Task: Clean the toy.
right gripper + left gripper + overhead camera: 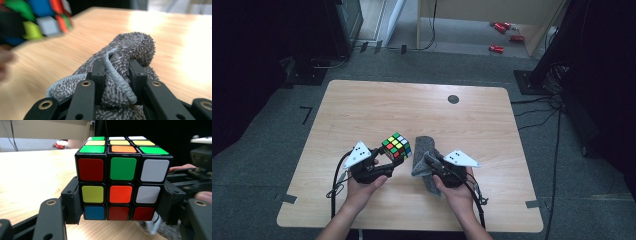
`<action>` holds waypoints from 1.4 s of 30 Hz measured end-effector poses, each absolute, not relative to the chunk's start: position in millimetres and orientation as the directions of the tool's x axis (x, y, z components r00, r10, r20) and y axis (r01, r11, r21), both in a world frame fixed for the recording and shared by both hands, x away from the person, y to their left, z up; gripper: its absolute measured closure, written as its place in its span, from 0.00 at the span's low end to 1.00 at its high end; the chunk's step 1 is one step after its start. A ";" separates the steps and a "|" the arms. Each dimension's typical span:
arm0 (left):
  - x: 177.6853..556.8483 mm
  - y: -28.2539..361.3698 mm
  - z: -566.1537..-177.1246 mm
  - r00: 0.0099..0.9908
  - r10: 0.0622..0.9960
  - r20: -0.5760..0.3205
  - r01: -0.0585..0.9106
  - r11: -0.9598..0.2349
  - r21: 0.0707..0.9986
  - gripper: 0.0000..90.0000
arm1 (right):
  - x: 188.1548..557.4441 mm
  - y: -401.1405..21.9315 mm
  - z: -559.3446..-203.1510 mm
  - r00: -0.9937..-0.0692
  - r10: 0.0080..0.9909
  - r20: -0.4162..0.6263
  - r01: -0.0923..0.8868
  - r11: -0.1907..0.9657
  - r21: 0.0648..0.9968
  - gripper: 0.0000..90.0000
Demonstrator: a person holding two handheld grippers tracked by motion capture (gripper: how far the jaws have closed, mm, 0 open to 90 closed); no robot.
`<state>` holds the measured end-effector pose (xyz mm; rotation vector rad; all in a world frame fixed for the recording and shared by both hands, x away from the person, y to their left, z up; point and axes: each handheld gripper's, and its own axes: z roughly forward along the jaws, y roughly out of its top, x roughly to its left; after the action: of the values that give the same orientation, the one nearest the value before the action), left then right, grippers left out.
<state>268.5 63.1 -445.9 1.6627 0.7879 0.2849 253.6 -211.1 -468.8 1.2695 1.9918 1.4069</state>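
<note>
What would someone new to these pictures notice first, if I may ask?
The bright puzzle cube, clamped low on its sides in the left hand-held gripper near the table's front middle. Just right of it, the right hand-held gripper pinches a bunched grey cloth.

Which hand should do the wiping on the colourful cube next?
Probably the right. The right hand-held gripper is pinching the grey cloth, right beside the cube. The left hand-held gripper is busy clamping the cube, so it can only hold it steady.
</note>
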 end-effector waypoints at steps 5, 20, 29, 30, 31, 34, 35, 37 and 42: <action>266.9 58.7 -446.5 0.747 0.636 -0.196 0.328 -0.096 0.940 0.39 | 262.8 -216.0 -483.3 -0.464 0.881 0.090 0.503 0.179 0.846 0.76; 264.1 44.8 -458.7 0.745 0.666 -0.038 0.281 -0.262 0.923 0.39 | 261.0 -220.7 -460.0 -0.506 0.855 0.112 0.458 0.156 0.875 0.43; 253.5 24.4 -468.3 0.761 0.634 0.139 0.187 -0.419 0.888 0.39 | 241.9 -199.9 -434.4 -0.592 0.788 0.170 0.389 0.095 0.916 0.40; 253.1 23.2 -468.9 0.761 0.634 0.139 0.186 -0.418 0.889 0.39 | 241.0 -197.9 -433.6 -0.598 0.781 0.182 0.394 0.089 0.915 0.40; 252.5 22.4 -469.1 0.760 0.634 0.144 0.182 -0.420 0.889 0.39 | 240.5 -196.1 -433.5 -0.601 0.776 0.193 0.403 0.085 0.911 0.38; 249.7 19.5 -470.7 0.743 0.641 0.192 0.157 -0.447 0.881 0.39 | 240.8 -190.6 -436.7 -0.603 0.759 0.244 0.444 0.066 0.893 0.33; 249.1 18.9 -471.5 0.742 0.639 0.206 0.148 -0.455 0.878 0.39 | 241.5 -189.9 -437.6 -0.603 0.754 0.260 0.457 0.059 0.888 0.32; 247.7 17.7 -472.6 0.740 0.635 0.223 0.133 -0.462 0.877 0.39 | 242.2 -188.5 -438.5 -0.596 0.751 0.285 0.479 0.047 0.877 0.29; 242.0 14.4 -471.9 0.733 0.627 0.263 0.082 -0.465 0.882 0.39 | 243.5 -181.5 -444.0 -0.595 0.750 0.290 0.518 0.082 0.851 0.25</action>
<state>242.0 14.4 -471.9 1.9733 0.5402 0.7148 243.5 -181.5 -444.0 1.2803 2.1347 1.5218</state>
